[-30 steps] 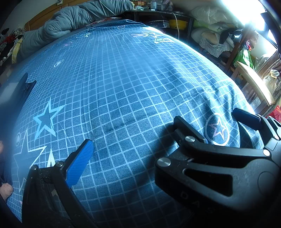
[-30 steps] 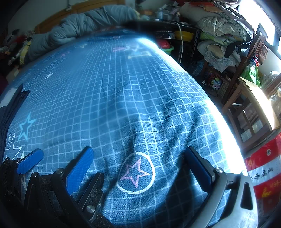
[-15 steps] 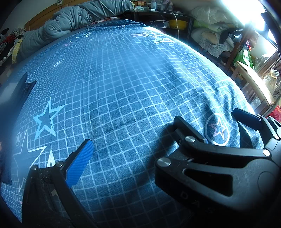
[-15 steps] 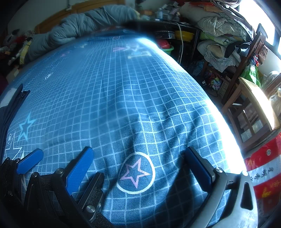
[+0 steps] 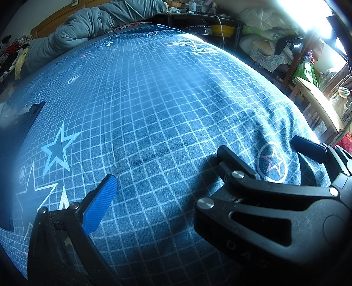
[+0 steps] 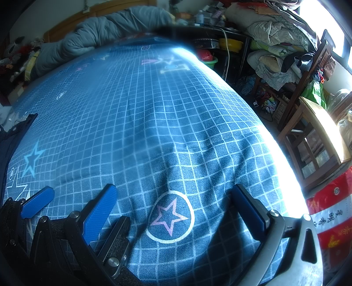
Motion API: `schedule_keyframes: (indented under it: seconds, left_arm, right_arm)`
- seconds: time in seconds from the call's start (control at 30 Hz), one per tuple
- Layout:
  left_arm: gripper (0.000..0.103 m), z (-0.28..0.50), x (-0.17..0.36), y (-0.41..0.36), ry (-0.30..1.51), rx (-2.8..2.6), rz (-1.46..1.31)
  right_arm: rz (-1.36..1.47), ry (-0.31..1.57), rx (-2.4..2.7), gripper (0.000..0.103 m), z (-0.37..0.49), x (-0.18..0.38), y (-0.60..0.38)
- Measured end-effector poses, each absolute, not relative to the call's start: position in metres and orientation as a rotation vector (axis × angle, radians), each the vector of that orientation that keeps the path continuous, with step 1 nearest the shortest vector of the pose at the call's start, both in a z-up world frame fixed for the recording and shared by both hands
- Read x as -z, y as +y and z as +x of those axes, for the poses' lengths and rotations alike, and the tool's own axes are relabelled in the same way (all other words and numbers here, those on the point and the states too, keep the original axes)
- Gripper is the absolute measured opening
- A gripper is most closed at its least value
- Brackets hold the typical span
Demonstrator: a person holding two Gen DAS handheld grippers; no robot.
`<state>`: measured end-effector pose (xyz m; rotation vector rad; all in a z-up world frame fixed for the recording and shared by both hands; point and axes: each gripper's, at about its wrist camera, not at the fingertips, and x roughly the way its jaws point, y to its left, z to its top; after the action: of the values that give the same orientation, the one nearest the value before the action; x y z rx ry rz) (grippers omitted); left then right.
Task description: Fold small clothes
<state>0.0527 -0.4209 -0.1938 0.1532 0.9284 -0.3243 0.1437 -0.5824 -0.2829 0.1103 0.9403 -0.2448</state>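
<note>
A dark navy garment lies at the far left edge of the bed; it also shows in the right wrist view. My left gripper is open and empty, resting low over the blue checked bedspread. My right gripper is open and empty beside it, over a circled star print. The right gripper's body shows in the left wrist view. The left gripper's blue finger shows in the right wrist view. Neither gripper touches the garment.
A grey duvet is bunched at the head of the bed. Off the bed's right edge stand a wooden chair, piled bedding, a dark desk and a red bag.
The dark shape at the left edge of the left wrist view has shifted slightly. Both grippers have stayed where they were.
</note>
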Motion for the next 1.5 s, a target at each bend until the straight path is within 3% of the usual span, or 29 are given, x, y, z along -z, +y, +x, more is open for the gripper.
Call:
schedule_keyframes:
  seconds: [1.5]
  left_arm:
    - [0.103, 0.0562, 0.1945, -0.4200, 0.928, 0.333, 0.153]
  right_arm:
    - [0.110, 0.940, 0.244, 0.103, 0.1436, 0.2827, -0.5823]
